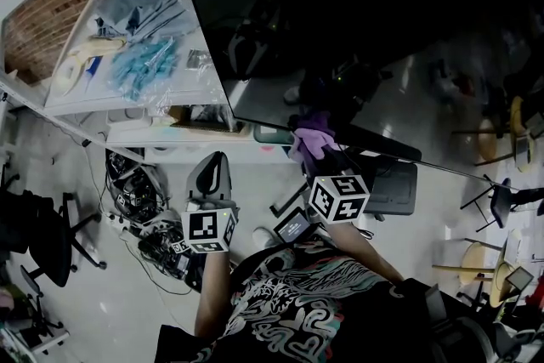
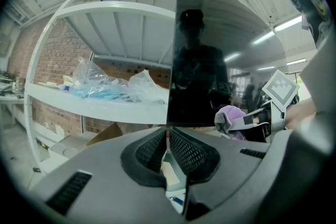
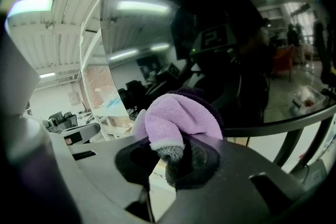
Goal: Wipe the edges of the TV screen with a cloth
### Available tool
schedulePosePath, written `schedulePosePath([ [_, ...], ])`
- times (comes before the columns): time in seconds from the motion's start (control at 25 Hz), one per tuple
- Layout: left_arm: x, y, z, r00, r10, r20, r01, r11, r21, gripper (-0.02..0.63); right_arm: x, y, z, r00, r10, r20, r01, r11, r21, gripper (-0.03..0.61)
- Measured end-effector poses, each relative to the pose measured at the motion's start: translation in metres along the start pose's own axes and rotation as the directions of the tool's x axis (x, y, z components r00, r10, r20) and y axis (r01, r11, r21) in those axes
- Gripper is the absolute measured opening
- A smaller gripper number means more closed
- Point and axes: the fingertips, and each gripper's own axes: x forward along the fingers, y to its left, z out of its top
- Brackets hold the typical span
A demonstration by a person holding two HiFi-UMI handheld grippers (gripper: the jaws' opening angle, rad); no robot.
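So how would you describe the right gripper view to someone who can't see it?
The right hand-held gripper is shut on a purple cloth, held close to the lower edge of a dark TV screen. The glossy screen reflects a person and ceiling lights.

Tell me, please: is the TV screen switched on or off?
Off. The TV screen is dark all over and shows only reflections, no picture of its own.

White shelf [image 1: 202, 30] at 10 o'clock, plastic bags [image 1: 143, 62] heaped on it; at 8 o'clock, floor [image 1: 85, 183] bearing cables [image 1: 132, 187], chair [image 1: 42, 238].
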Motion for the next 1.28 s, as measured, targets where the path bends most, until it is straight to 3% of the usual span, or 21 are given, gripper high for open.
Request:
schedulePosePath([
  [1.28,-0.021,0.028,-0.006,0.998,0.063,-0.001,-0.063,0.997,-0.035,0.032,0.043,0.056,-0.006,0.992,0.119,-0.052,-0.119,0.993,0.002,0.087],
])
